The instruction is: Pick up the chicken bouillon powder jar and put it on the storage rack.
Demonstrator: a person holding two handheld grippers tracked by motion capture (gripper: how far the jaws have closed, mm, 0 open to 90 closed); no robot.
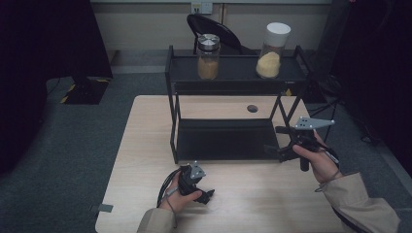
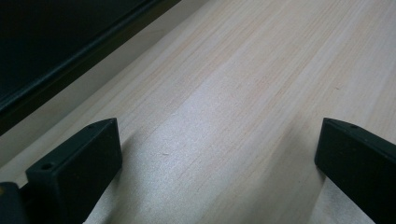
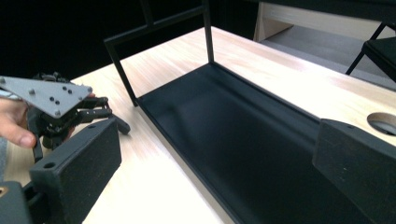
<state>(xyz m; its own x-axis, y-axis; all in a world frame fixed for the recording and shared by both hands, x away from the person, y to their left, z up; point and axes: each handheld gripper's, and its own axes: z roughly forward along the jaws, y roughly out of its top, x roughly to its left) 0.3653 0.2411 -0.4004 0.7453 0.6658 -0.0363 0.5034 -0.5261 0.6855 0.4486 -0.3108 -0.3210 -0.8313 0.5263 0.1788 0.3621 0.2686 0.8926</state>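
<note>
The left tongs [image 1: 206, 193] rested low on the desk [image 1: 145, 145] near its front edge, held in the person's left hand [image 1: 182, 198]. In the left gripper view the jaws stood wide apart over bare wood, with nothing between them.

The black rack [image 1: 171, 102] stood in the middle of the desk, its long axis running left to right. Its lower shelf [image 1: 223, 138] lay bare. On the upper shelf stood two jars, upright and well apart: the jar with the metal lid [image 1: 208, 57] at the left, the jar with the white cap [image 1: 272, 51] at the right.

The right tongs [image 1: 273, 141] were raised just beside the right end of the lower shelf, pointing left. In the right gripper view the jaws stood apart, holding nothing.

Judgement: both jars lay up and away from either tongs. The right tongs were nearer to the rack, and nearest to the white-capped jar; a reach would have to go upward and forward over the shelf rim.
</note>
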